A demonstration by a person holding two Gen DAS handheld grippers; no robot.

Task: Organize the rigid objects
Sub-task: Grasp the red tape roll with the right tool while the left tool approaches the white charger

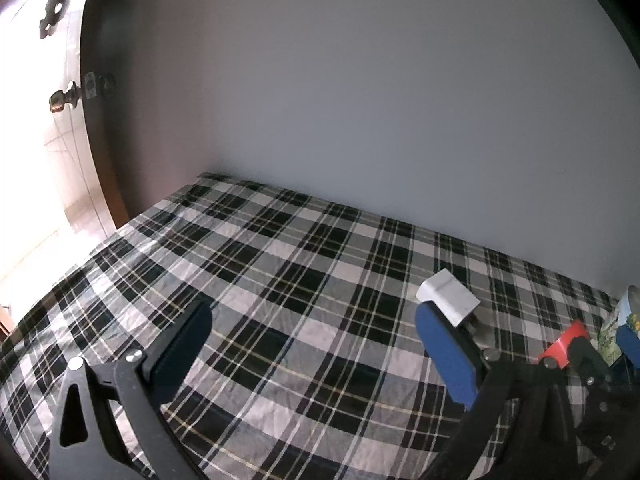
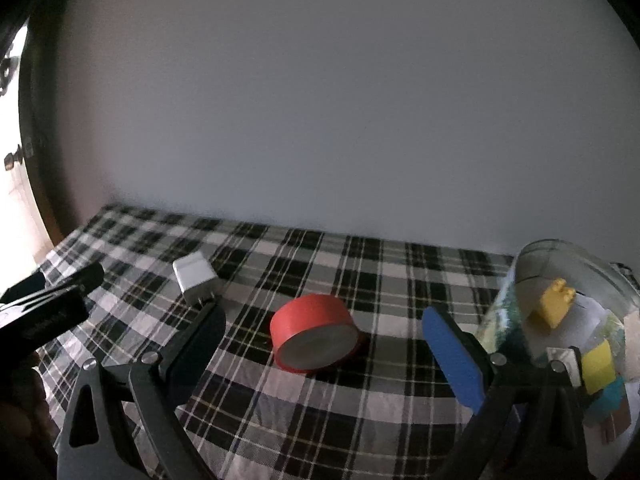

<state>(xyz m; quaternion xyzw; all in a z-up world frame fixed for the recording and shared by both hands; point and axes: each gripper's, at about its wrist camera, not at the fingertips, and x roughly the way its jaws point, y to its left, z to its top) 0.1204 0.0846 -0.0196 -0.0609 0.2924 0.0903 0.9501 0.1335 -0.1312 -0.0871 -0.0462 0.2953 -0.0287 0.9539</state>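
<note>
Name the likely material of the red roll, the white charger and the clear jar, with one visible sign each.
Red roll: probably tape, matte band around a pale core. White charger: likely smooth plastic, uniform with crisp edges. Clear jar: glass or plastic, see-through.

R gripper [image 2: 324, 332] jaws wide apart, lower centre of frame, w/ red tape roll [image 2: 314, 332] on plaid cloth [image 2: 360, 400] between them. White charger [image 2: 195, 276] mid-left. Clear jar [image 2: 560, 320] w/ yellow block [image 2: 554, 304] inside, right edge.
</note>
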